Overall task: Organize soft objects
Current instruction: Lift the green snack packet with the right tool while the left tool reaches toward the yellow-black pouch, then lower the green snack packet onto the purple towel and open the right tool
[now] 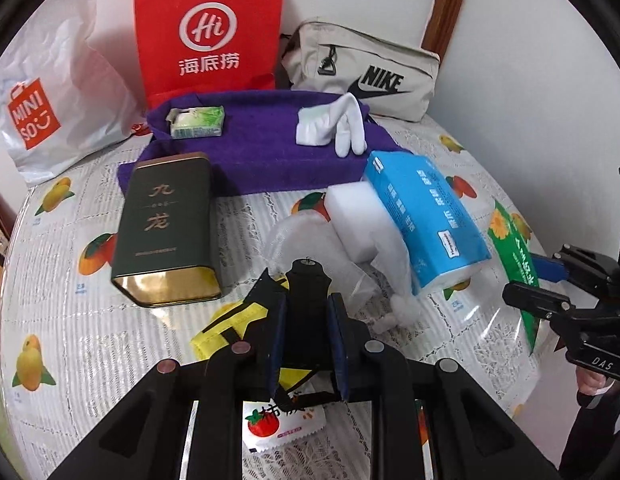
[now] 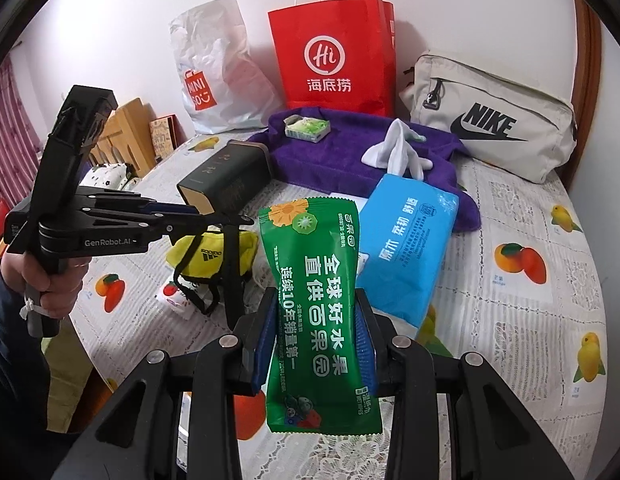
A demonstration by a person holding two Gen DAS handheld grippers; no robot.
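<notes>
Right now our right gripper (image 2: 316, 344) pinches the green wipes pack (image 2: 316, 312), long axis upright, w/ the purple towel (image 2: 342, 168) straight ahead, holding a small tissue pack (image 2: 307, 128) & white glove (image 2: 398, 152). Our left gripper (image 1: 307, 320), nearly pressed together, grips the black strap (image 1: 305, 296) of the yellow pouch (image 2: 209, 256).

white walls (image 2: 109, 8) meet at a brown wooden post (image 1: 446, 4). fruit-print tablecloth (image 2: 530, 208) covers the table; pink curtain (image 2: 5, 88) and wooden furniture (image 2: 125, 128) stand at left.
</notes>
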